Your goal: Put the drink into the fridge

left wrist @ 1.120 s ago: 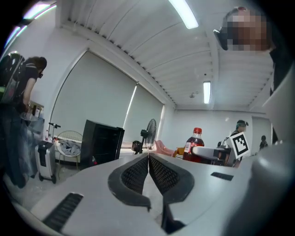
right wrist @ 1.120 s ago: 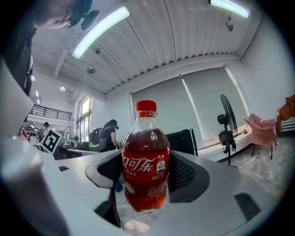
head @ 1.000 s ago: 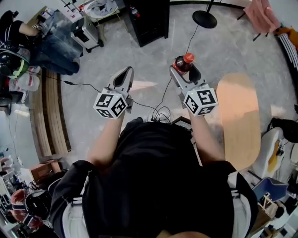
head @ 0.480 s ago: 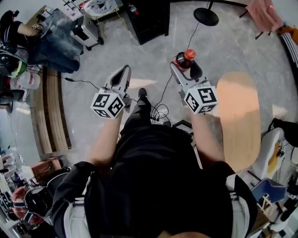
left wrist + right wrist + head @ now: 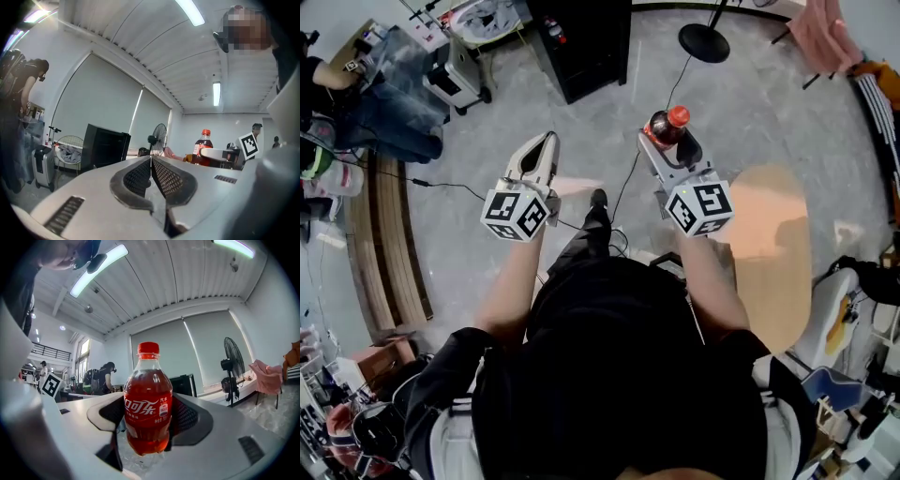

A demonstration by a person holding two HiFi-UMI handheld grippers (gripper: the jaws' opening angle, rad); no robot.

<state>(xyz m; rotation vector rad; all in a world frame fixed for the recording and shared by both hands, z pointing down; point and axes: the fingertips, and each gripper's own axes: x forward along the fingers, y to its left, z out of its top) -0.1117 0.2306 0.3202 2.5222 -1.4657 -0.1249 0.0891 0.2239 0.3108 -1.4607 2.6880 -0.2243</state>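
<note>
Ok, carry phase. R gripper (image 5: 670,142) is clamped on the lower body of the drink bottle (image 5: 665,126): upright, cap up, held over the floor ahead of me. L gripper (image 5: 542,145) is empty, jaws pressed together. Black cabinet (image 5: 581,47) at the far edge of the floor looks like the fridge, well apart from both; can't tell door state. Plan: grip firm, bottle vertical, no swing, and watch the cable (image 5: 622,190) on the floor underfoot. L must spread its jaws for the door before R goes in.
</note>
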